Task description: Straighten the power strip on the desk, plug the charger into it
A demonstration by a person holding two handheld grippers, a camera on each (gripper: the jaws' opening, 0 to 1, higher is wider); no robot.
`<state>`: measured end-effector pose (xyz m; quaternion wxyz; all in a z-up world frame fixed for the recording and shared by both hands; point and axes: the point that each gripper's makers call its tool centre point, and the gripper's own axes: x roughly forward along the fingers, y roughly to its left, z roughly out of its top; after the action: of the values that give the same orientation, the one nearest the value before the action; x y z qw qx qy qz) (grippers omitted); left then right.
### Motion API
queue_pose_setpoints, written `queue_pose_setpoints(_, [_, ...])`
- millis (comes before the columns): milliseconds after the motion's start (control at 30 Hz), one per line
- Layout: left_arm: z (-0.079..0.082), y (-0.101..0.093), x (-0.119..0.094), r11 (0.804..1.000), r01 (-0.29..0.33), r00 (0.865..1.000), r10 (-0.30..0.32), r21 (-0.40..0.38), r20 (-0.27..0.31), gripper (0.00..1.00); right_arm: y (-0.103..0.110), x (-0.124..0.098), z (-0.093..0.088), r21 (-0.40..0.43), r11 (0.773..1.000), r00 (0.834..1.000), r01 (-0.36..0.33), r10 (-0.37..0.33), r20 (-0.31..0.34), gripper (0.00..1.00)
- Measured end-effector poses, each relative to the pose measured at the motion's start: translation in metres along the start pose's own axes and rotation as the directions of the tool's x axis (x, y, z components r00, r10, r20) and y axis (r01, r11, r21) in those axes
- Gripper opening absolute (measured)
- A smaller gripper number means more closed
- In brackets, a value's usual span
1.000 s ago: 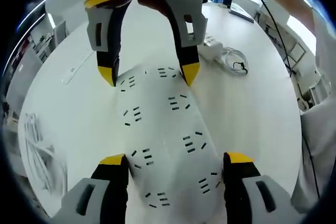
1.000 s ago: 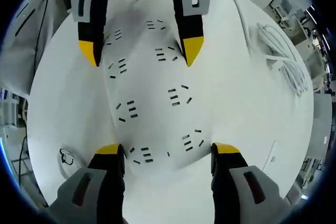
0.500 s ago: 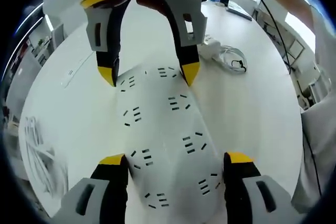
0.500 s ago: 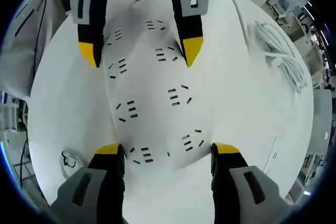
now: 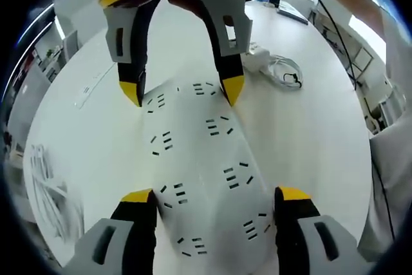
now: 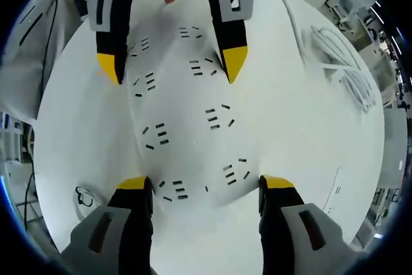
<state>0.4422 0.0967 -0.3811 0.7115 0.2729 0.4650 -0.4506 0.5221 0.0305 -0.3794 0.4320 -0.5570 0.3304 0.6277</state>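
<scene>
The white power strip [image 5: 199, 172] lies in the middle of the left gripper view on the desk [image 5: 309, 140]. The left gripper [image 5: 211, 198] and right gripper [image 6: 199, 188] sit wide open at its two ends, holding nothing. One uneven push could spin it crooked. The charger [image 5: 261, 59], upper right, has bare desk between.

Charger [image 5: 259, 60] partly behind right hand-held gripper [image 5: 183, 94] (body indistinct).
</scene>
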Motion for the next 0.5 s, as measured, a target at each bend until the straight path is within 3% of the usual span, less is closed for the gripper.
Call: queue_pose_setpoints(500, [0.0006,-0.0003,0.0004,1.000,0.004,1.000,-0.004,0.020,0.005,0.76,0.0036,-0.0007,-0.0002,0.031,0.999,1.000,0.008,-0.008,0.024,0.66])
